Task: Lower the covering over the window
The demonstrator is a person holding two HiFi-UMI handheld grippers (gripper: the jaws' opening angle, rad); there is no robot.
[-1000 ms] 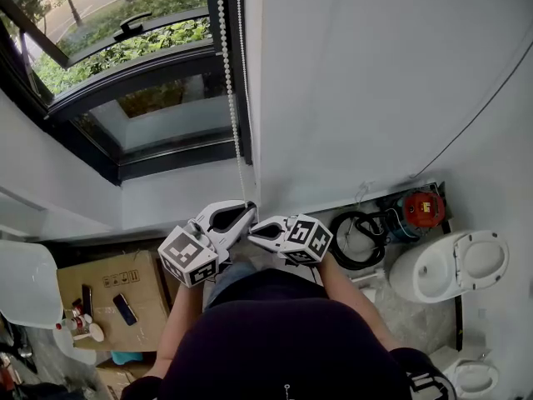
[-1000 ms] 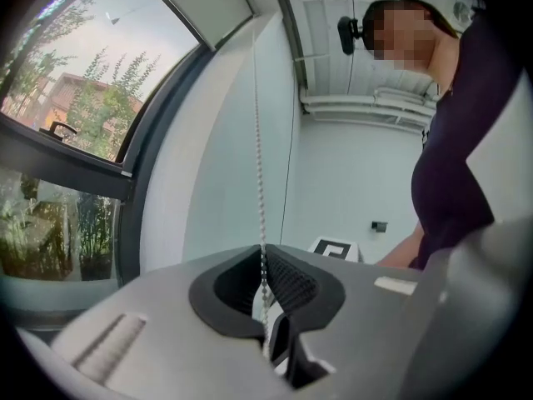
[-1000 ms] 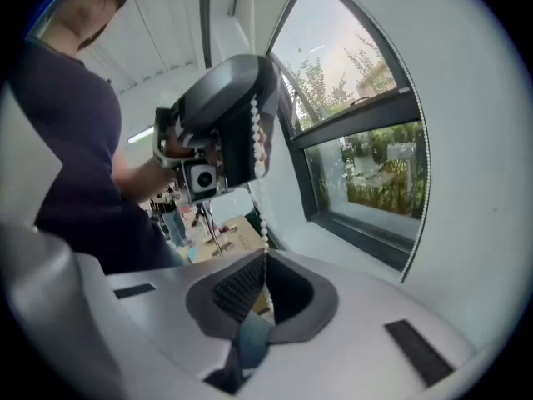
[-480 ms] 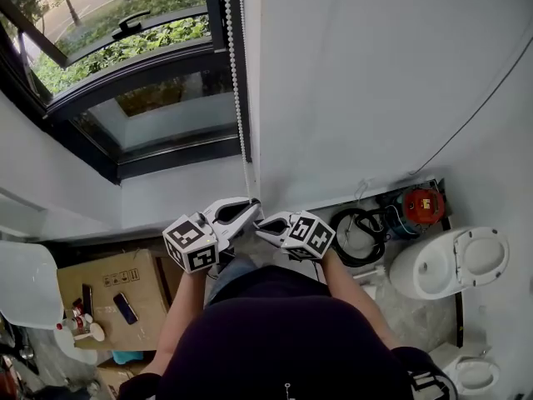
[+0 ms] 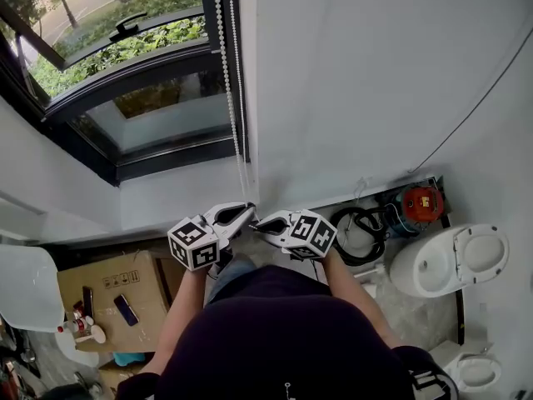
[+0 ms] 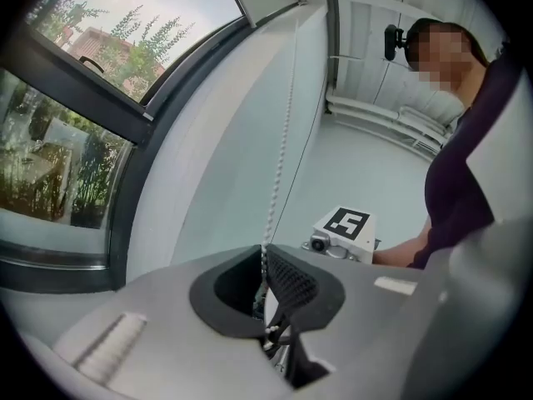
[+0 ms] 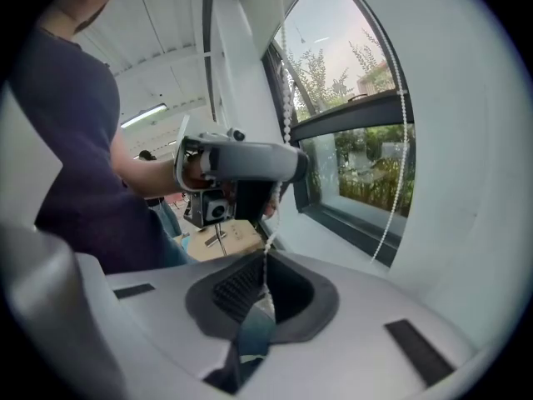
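Left claw [image 5: 248,213], right claw [image 5: 259,221]: clamped tight on bead chain [image 5: 226,73]. Likely light, limp, slippery; best gripped across beads, low down.

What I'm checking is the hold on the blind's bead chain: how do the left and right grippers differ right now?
The left gripper reaches the bead chain from the window side, the right gripper from the opposite side, so they point at each other. In the head view the left gripper's tips sit slightly higher than the right gripper's. Both are shut on the chain, tips nearly meeting.
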